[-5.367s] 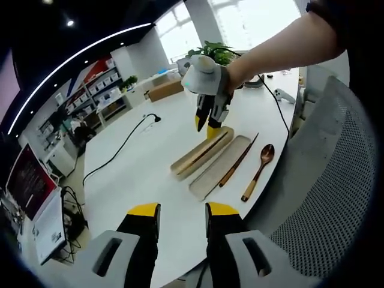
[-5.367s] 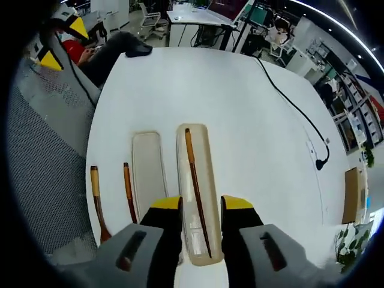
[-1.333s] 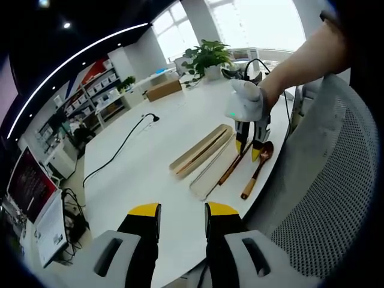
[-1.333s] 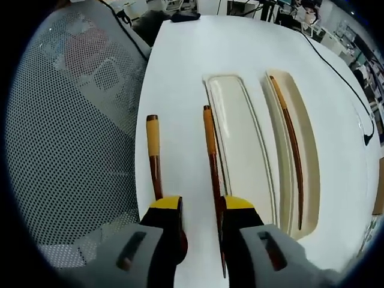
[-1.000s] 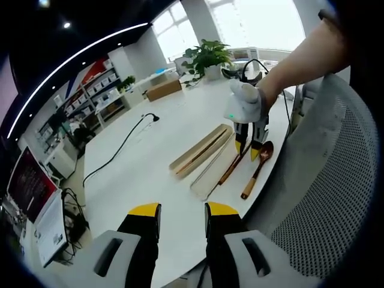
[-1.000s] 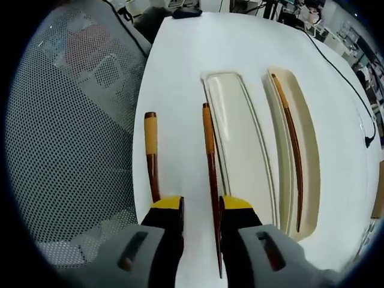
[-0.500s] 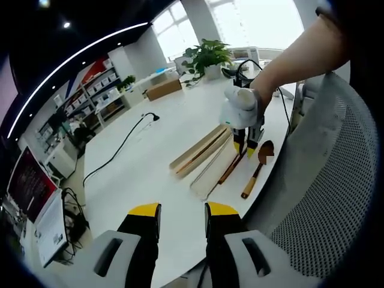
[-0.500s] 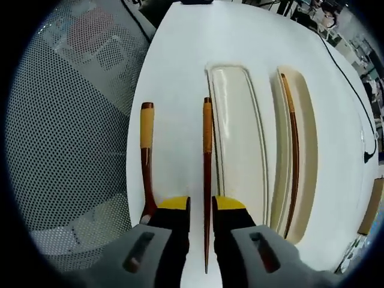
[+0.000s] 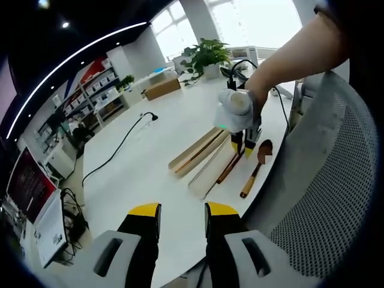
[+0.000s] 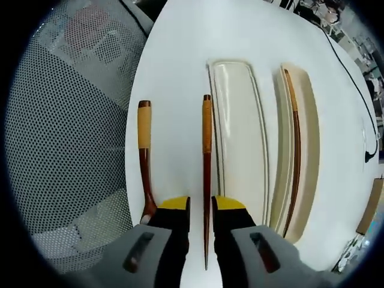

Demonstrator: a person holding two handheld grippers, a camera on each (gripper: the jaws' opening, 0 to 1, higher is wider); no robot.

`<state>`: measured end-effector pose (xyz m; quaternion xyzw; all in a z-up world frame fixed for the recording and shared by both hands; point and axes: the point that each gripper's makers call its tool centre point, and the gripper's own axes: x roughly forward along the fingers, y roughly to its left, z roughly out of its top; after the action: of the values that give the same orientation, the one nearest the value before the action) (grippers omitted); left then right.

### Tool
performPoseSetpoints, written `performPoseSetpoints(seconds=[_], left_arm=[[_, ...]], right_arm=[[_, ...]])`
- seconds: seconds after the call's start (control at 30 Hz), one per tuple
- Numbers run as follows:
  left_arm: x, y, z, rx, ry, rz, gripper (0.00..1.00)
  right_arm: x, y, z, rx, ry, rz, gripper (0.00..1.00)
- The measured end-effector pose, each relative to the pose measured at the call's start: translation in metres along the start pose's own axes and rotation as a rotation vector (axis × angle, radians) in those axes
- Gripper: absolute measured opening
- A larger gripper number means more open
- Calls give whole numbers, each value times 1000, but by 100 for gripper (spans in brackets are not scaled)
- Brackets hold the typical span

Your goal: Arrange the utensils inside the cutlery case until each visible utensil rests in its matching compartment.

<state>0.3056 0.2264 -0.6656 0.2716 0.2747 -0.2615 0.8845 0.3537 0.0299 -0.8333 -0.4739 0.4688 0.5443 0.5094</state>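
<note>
Right gripper (image 10: 201,207) low over white table (image 10: 180,54), pointing 12 o'clock | since 0.5 s ago: pose and grip unchanged | jaws clenched on chopstick (image 10: 206,156), beside empty tray (image 10: 240,138) at 1 o'clock; spoon (image 10: 144,162) at 10 o'clock | left gripper (image 9: 182,211) jaws released, holding nothing, well back.

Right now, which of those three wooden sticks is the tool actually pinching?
The middle chopstick, lying beside the empty tray. The right tool is closed on it. The spoon lies untouched near the table edge, and the other chopstick rests inside the far tray.
</note>
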Motion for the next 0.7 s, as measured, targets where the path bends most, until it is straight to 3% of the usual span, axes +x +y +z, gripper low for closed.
performPoseSetpoints(seconds=[0.7], left_arm=[[2,-1,-2,4,9,-7,29]], right_arm=[[0,-4,0,29,-7,11,6]])
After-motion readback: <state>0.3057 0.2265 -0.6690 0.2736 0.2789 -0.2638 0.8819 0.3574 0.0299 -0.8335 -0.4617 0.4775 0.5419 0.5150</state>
